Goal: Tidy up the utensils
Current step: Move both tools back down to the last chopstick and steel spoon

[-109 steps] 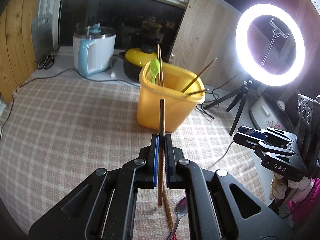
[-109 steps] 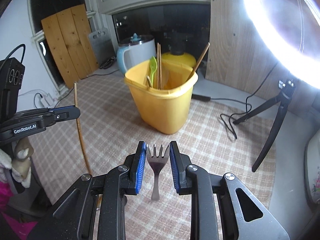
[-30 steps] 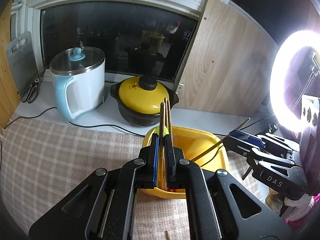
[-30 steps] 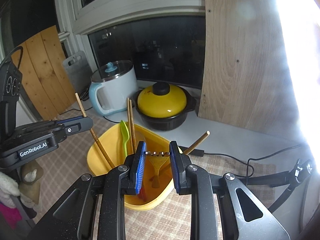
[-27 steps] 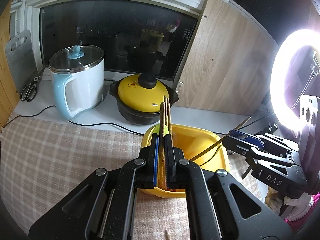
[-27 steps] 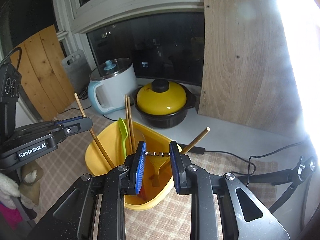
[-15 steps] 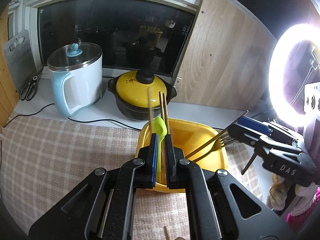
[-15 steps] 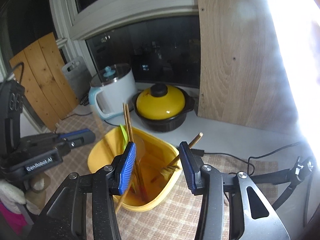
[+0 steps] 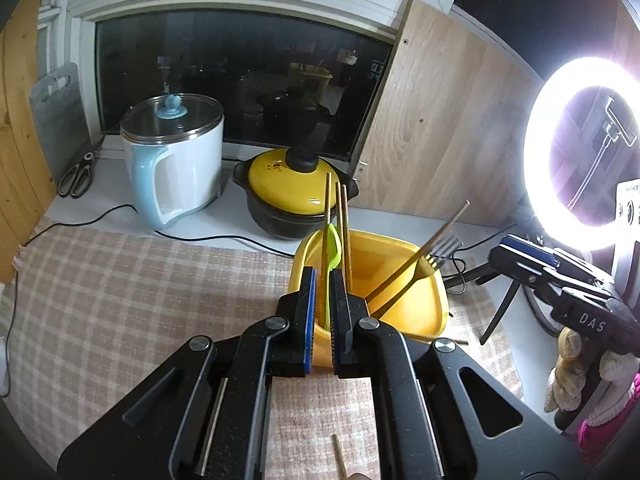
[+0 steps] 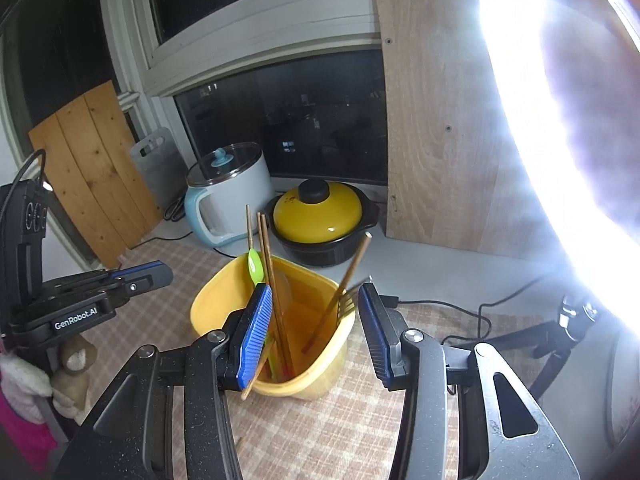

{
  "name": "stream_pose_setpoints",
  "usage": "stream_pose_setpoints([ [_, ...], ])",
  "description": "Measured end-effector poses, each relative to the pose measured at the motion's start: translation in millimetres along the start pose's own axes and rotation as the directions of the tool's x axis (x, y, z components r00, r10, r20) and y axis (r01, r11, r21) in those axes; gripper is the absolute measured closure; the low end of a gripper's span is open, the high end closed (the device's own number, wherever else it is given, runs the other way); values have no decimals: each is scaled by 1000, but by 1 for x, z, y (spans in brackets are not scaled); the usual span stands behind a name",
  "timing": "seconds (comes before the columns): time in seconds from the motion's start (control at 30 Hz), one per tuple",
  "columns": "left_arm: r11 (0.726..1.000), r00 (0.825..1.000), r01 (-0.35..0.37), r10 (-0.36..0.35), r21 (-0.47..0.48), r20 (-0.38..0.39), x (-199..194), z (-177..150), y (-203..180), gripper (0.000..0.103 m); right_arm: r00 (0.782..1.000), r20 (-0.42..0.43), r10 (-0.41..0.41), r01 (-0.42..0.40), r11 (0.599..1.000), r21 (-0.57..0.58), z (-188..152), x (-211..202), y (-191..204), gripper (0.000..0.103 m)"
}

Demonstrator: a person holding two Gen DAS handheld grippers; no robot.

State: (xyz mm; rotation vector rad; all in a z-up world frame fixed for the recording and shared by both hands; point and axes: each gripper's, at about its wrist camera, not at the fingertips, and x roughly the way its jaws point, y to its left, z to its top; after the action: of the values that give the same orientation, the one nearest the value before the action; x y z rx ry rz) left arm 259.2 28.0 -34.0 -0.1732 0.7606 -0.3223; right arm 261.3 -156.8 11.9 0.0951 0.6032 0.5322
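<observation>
Since a second ago, fork (image 10: 346, 300) and chopstick (image 10: 249, 227) dropped into yellow bin (image 10: 218, 300); right gripper (image 10: 316, 320) wide, left gripper (image 9: 323, 292) narrow, both empty

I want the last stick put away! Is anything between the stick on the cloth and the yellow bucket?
Nothing visible. The stick lies on the cloth under the left gripper, and the yellow bucket just ahead is open on top.
</observation>
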Motion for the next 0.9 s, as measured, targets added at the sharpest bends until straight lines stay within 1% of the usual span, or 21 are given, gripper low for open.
stream_pose_setpoints([
  [0.27,999,999,-31,30,28,38,-34,-16,-8,100,1000,14,22,-22,1000,19,-15,-30,-1,60],
  [0.4,998,997,-44,41,42,62,-52,-25,-15,100,999,22,39,-40,999,16,-24,-47,3,60],
  [0.57,997,996,-52,48,56,73,-67,-36,-22,100,998,13,61,-61,998,6,-34,-60,11,60],
  [0.73,996,997,-46,42,80,59,-77,-52,-31,100,996,-16,93,-93,996,7,-54,-67,15,60],
  [0.87,996,999,-32,30,81,21,-77,-66,-33,99,993,-55,101,-101,995,13,-71,-65,15,60],
  [0.9,996,1000,-28,28,80,12,-77,-70,-33,94,992,-71,103,-102,995,16,-77,-63,14,60],
])
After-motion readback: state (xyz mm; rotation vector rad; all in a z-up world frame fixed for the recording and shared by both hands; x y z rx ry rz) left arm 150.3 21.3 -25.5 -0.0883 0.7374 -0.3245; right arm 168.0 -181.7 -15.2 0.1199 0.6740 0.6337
